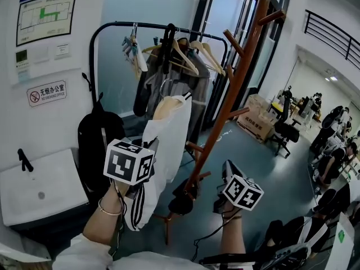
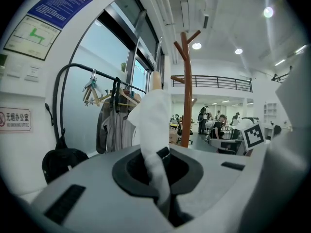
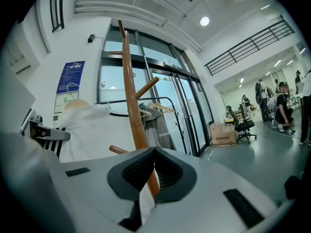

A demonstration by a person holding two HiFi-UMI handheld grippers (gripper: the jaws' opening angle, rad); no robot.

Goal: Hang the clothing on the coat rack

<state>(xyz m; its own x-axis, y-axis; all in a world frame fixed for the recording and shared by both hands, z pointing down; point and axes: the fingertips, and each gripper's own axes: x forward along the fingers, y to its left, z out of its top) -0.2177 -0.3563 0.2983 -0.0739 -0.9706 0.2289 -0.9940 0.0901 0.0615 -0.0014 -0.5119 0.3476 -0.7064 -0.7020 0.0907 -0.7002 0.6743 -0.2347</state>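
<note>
Since the wooden coat rack [image 1: 236, 77] carries its free pegs high, the white garment [image 1: 169, 134] on its wooden hanger [image 1: 166, 106] is presumably held raised just beside it. A fold is pinched in the left gripper's [image 2: 160, 178] closed fingers. The right gripper's [image 3: 154, 152] fingers are seen together, with nothing gripped. The pinch is shown only in the left gripper view. Only the head view shows the right gripper apart from the garment.
</note>
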